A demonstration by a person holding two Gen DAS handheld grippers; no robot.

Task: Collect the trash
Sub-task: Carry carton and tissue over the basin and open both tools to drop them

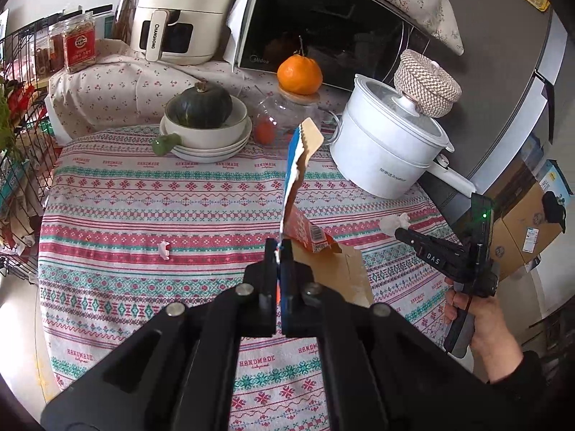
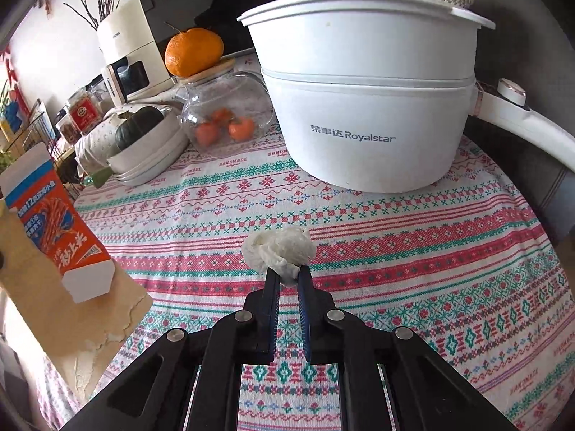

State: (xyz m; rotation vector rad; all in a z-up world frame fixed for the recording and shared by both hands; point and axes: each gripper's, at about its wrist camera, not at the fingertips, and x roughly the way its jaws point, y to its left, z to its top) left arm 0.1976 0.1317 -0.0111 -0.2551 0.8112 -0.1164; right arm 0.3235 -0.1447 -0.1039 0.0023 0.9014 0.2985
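Note:
My left gripper [image 1: 278, 248] is shut on a torn, flattened orange-and-blue carton [image 1: 298, 165], which stands up from the jaws above the patterned tablecloth [image 1: 143, 215]. The carton also shows at the left of the right wrist view [image 2: 54, 222]. My right gripper [image 2: 287, 280] is shut on a crumpled white tissue [image 2: 278, 251], held just above the cloth in front of the white pot. The right gripper and tissue [image 1: 395, 222] also show at the right of the left wrist view. A small white scrap [image 1: 164, 248] lies on the cloth to the left.
A white Royalstar pot [image 2: 363, 107] stands at the back right. A glass jar [image 2: 222, 111] with an orange [image 1: 299, 73] on its lid, stacked bowls holding a green squash [image 1: 199, 106], an air fryer [image 1: 179, 10] and a microwave [image 1: 323, 25] line the back. A wire rack [image 1: 18, 143] stands left.

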